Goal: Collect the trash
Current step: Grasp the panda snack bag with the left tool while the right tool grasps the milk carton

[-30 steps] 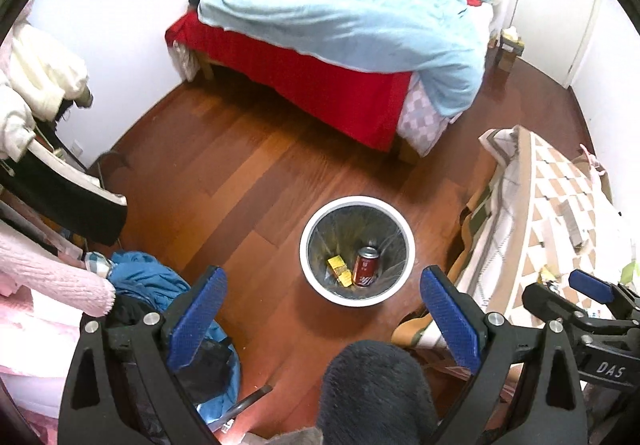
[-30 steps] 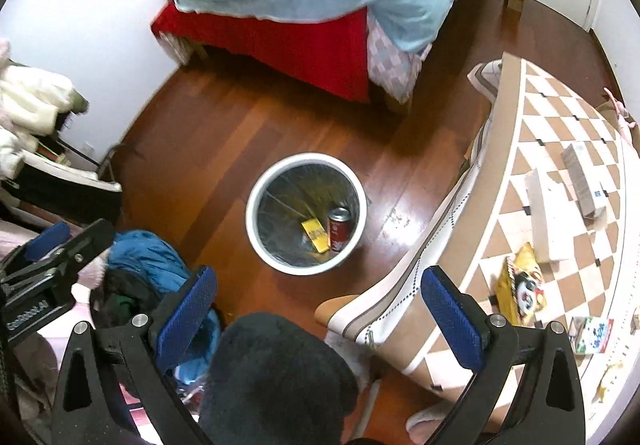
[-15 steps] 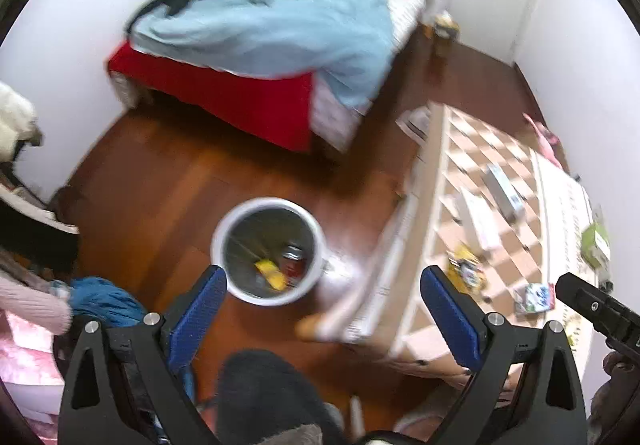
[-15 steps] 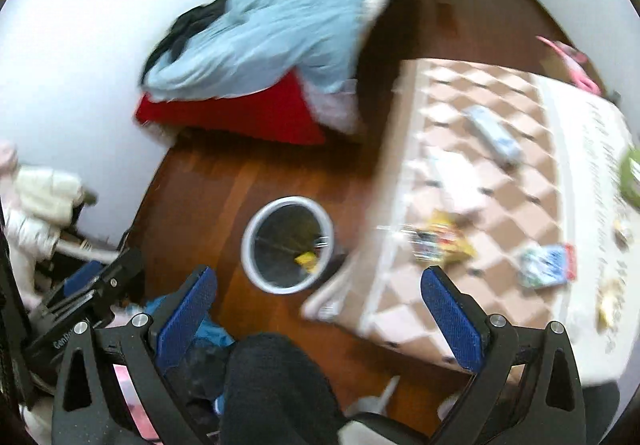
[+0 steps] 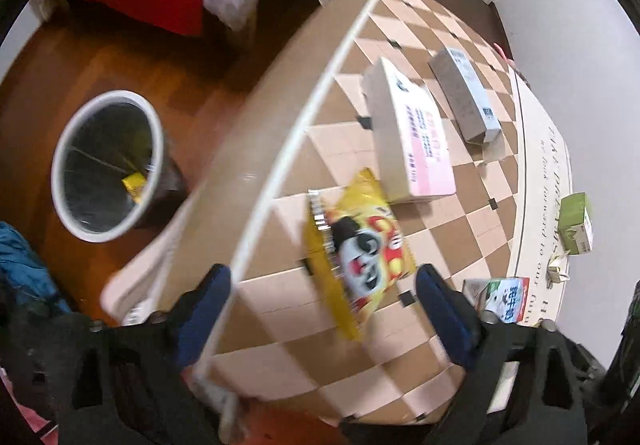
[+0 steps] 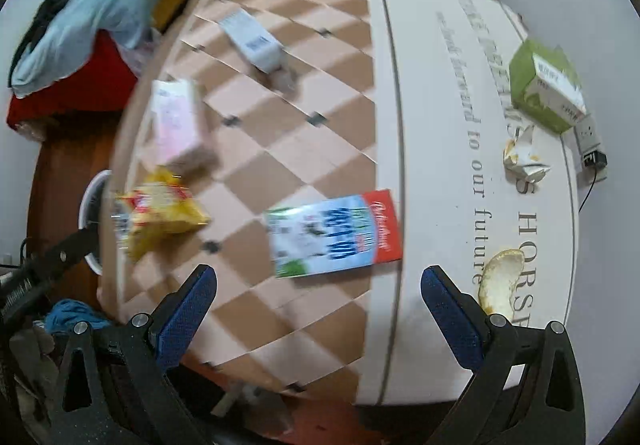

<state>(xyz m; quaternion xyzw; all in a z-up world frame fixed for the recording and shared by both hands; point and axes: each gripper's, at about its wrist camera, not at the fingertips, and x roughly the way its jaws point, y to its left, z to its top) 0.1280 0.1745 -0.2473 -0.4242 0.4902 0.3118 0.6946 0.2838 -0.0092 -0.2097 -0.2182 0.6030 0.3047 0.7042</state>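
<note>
Yellow snack bag [image 5: 358,251], crinkled foil, panda face printed on it, silver torn edge at one end. It lies flat on the checkered tabletop [image 5: 448,229], near the table's edge, between and just ahead of my left gripper [image 5: 322,305] fingers. Jaws closing, blue pads not touching the bag.

Milk carton [image 6: 334,235], flattened, glossy blue-and-white with a red end, lies on the check pattern ahead of my right gripper [image 6: 318,299]. Those jaws stand wide apart, empty.

Count of other litter on the table: one white-and-pink flat box [image 5: 412,133], one long grey box [image 5: 464,97], one green-and-white carton [image 6: 546,87], one crumpled paper wad [image 6: 524,157], one curved piece of peel [image 6: 500,279].

Table cover smooth, tan and pale diamonds with small dark squares at the corners; a cream band with grey lettering runs along the far side.

One round bin [image 5: 108,165], white rim, dark mesh liner, something yellow inside, stands on the reddish wood floor [image 5: 48,85] beside the table. Motion blur softens the finer print.
</note>
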